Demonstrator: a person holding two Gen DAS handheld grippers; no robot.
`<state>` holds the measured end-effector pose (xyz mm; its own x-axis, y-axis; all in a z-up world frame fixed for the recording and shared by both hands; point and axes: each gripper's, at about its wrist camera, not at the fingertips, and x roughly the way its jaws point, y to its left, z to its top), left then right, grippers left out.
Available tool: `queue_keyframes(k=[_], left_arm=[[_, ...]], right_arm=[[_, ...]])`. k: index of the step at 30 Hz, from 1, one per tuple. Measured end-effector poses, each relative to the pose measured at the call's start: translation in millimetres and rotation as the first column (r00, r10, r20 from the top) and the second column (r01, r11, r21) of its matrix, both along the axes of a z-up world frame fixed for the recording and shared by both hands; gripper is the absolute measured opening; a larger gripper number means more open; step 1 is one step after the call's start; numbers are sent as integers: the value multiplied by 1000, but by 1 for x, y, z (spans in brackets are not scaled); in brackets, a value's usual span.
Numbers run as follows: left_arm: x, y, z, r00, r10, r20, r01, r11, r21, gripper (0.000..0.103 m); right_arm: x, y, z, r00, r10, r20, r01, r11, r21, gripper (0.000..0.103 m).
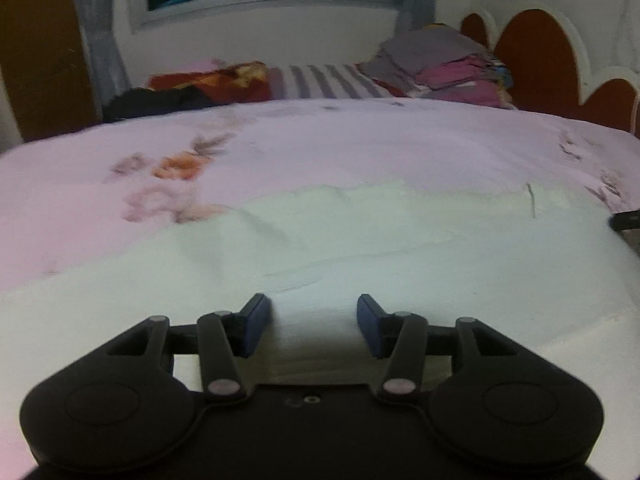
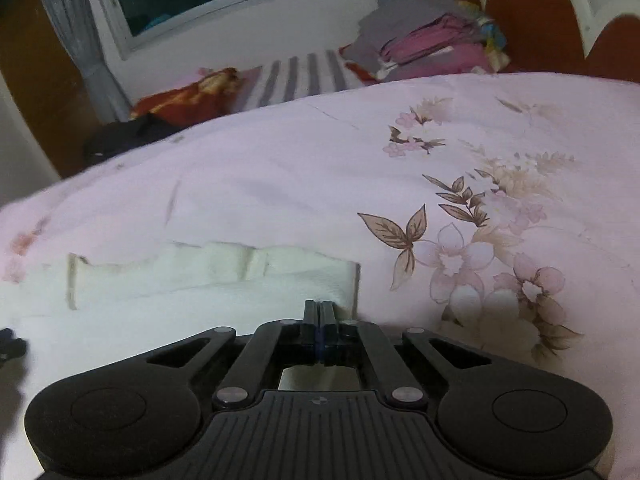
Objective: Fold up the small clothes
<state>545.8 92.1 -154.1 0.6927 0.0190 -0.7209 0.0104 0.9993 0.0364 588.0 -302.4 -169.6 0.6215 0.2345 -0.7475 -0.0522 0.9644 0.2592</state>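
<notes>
Item: white garment [image 1: 360, 248], spread flat on the floral bedsheet [image 2: 500, 128], laid out for folding. Right gripper [image 2: 319, 314]: fingers pressed together at its near right corner, apparently pinching the edge to lift. Left gripper [image 1: 314, 320]: fingers apart over the cloth, holding nothing.

a small white garment [image 2: 224, 280] lies spread flat on the pink floral bedsheet [image 2: 500, 152]. its far edge is rumpled into soft folds. its right corner sits beside the sheet's big flower print.

I see no readable text, label, brand or number anywhere, neither ahead of my left fingers nor my right.
</notes>
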Motion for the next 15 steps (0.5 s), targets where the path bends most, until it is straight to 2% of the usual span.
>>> queue_keyframes(k=[2, 4, 6, 8, 9, 11, 13, 15], left_arm=[[-12, -7, 12, 998, -30, 64, 33, 998, -47, 48], [-20, -22, 16, 992, -86, 88, 91, 995, -52, 49], [-25, -38, 8, 989, -136, 55, 137, 990, -18, 49], [-25, -42, -11, 993, -116, -28, 116, 993, 8, 51], [-32, -35, -12, 994, -111, 2, 111, 994, -17, 52], [-40, -32, -7, 996, -85, -8, 85, 996, -15, 48], [-50, -40, 5, 994, -98, 51, 98, 995, 10, 52], [-50, -51, 15, 988, -118, 105, 120, 993, -17, 61]], right_arm=[[-17, 0, 13, 999, 22, 37, -24, 999, 37, 0], [-32, 11, 13, 1000, 19, 24, -20, 999, 42, 0], [-47, 13, 11, 1000, 22, -10, -22, 999, 43, 0], [-73, 20, 2, 998, 43, -52, -43, 999, 7, 0], [-87, 20, 0, 998, 48, -30, -49, 999, -13, 0], [-101, 15, 5, 997, 56, -44, -57, 998, -21, 0], [-106, 16, 24, 998, 62, 24, -61, 997, -57, 0], [-106, 21, 37, 995, 68, 75, -69, 998, 5, 0]])
